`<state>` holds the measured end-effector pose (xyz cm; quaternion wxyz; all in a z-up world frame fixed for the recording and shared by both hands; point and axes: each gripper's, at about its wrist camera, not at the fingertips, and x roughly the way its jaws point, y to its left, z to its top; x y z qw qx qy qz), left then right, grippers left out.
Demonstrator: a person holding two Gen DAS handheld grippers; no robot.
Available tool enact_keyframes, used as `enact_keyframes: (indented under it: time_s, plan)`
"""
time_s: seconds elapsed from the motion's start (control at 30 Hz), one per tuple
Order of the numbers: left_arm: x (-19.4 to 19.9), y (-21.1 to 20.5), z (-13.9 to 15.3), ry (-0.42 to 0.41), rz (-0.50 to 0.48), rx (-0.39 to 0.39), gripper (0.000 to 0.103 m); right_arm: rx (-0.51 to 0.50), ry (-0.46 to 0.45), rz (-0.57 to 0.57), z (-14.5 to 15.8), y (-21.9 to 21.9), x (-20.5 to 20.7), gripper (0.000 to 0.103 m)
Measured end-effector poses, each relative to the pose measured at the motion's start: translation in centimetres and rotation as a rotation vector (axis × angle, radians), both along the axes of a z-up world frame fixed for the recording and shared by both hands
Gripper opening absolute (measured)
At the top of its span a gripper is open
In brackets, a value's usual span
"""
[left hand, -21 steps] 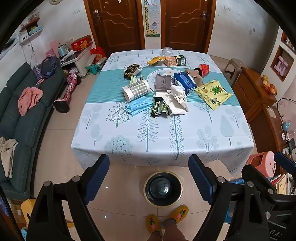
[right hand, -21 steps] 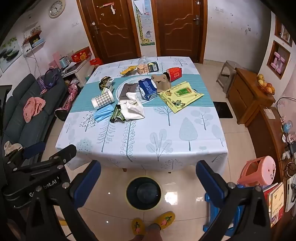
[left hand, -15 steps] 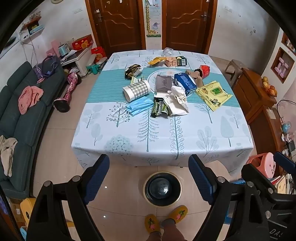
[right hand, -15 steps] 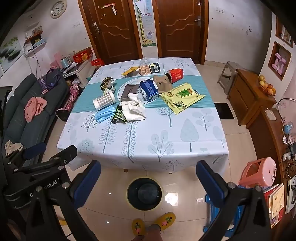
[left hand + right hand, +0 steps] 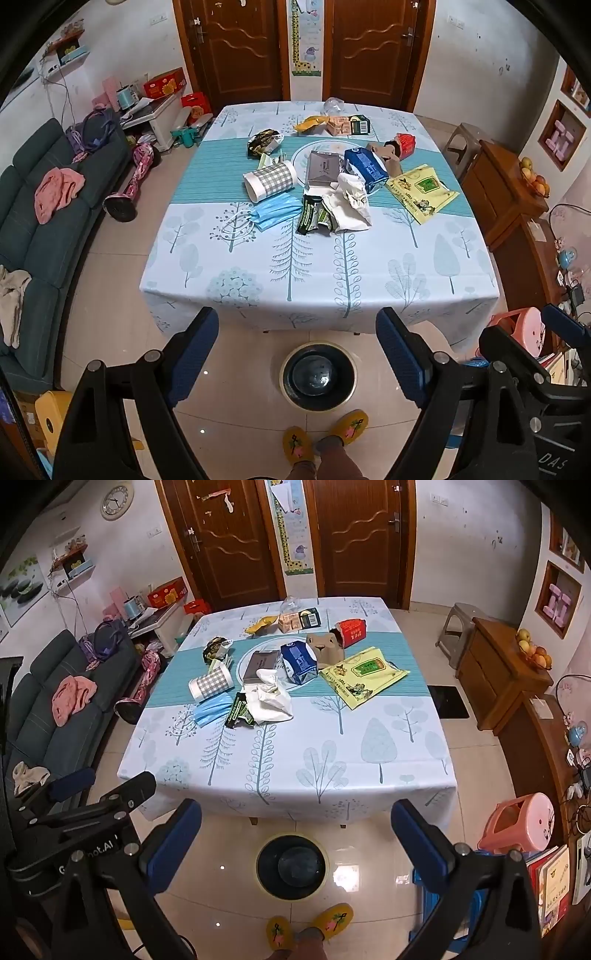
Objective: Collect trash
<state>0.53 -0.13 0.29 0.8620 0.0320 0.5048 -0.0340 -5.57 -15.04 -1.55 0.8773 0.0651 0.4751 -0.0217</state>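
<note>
1. Since the earlier frames almost nothing has moved: both views sit slightly closer to the counter [image 5: 317, 288], trash untouched.
2. Left claw [image 5: 297, 354] released, jaws wide, nothing between them; right claw [image 5: 295, 845] also released and empty.
3. Trash is all on the counter's far half: checked paper cup [image 5: 271, 181] on its side, blue face masks [image 5: 275, 214], dark snack wrapper [image 5: 310, 218], crumpled white paper [image 5: 351, 203], blue carton [image 5: 365, 168], yellow bag [image 5: 421, 192].
4. Bin [image 5: 318, 374] stands on the floor just in front of the counter, by the person's slippers [image 5: 325, 439].
5. Risks: items overlap, so one pinch may drag neighbours; the cup could roll; thin masks may slip from the pads; the far reach over the counter edge is long.
6. Pose: both claws held side by side, angled steeply down, well short of the trash.
</note>
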Motion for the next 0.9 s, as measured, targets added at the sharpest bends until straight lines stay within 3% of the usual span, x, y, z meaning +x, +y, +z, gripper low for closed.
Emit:
enact_keyframes:
  time_s: [0.53, 0.9]
  plan:
    - [-0.3, -0.1, 0.0, -0.001, -0.002, -0.007, 0.085, -0.002, -0.004, -0.001, -0.1, 0.3, -0.3, 0.103]
    - [-0.2, -1.6, -0.5, 0.03, -0.013, -0.025, 0.085, 0.026, 0.006, -0.023, -1.8, -1.6, -0.3, 0.103]
